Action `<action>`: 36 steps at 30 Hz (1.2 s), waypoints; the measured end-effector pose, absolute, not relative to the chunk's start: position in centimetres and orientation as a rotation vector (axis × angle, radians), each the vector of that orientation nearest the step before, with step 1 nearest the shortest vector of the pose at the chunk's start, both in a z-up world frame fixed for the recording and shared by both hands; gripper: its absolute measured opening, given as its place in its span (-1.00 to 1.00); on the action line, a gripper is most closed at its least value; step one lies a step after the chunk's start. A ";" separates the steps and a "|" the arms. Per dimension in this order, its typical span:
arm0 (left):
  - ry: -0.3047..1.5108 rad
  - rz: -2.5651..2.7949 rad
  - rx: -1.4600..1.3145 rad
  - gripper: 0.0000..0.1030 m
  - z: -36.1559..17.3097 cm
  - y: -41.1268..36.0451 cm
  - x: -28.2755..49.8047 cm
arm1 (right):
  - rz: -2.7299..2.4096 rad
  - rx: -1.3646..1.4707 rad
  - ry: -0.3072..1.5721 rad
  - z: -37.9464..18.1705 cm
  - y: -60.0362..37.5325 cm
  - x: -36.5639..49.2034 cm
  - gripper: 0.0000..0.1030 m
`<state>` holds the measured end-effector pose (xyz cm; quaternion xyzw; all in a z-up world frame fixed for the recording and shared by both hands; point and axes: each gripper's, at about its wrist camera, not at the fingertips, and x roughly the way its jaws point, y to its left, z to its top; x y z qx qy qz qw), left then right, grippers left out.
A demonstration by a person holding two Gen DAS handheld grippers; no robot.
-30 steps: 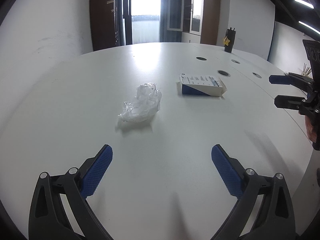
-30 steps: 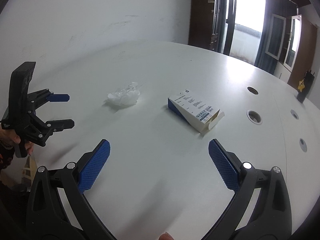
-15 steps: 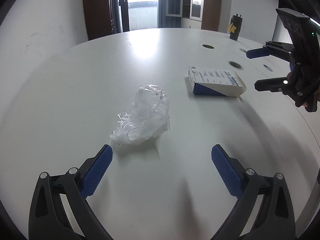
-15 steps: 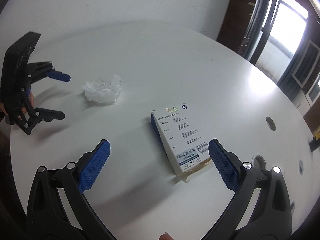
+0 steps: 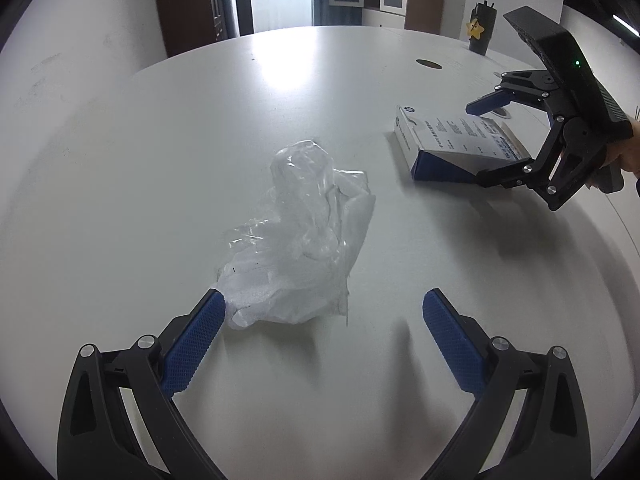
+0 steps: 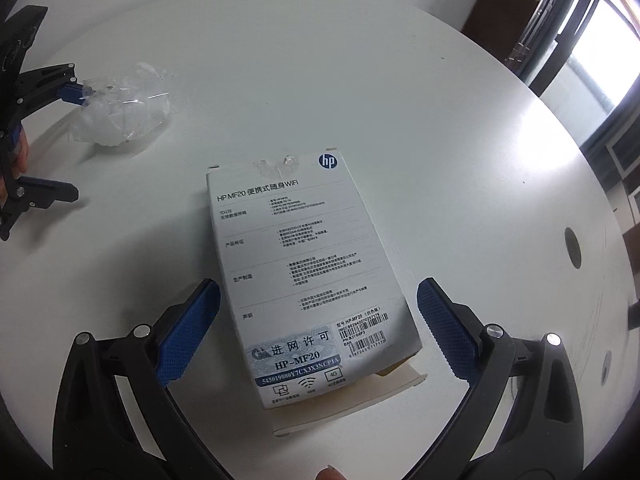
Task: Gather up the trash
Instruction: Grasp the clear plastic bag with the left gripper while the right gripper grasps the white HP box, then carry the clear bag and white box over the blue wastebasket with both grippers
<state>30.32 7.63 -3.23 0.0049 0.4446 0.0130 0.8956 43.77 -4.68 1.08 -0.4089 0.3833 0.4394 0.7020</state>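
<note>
White table [image 5: 160,160]: both grippers now nearer bag [image 5: 304,240] and box [image 6: 304,264].

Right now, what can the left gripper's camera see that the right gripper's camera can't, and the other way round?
Only the left wrist view shows the dark cup with a yellow star at the table's far side. Only the right wrist view shows the box's printed label and its open flap. Both show the white table, the crumpled clear plastic, the HP box, and both open grippers: left gripper at the plastic, right gripper straddling the box.
</note>
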 end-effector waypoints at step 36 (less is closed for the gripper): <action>0.689 0.049 0.010 -0.77 4.7 4.0 10.6 | 0.791 -0.434 0.628 8.6 -13.9 18.6 0.49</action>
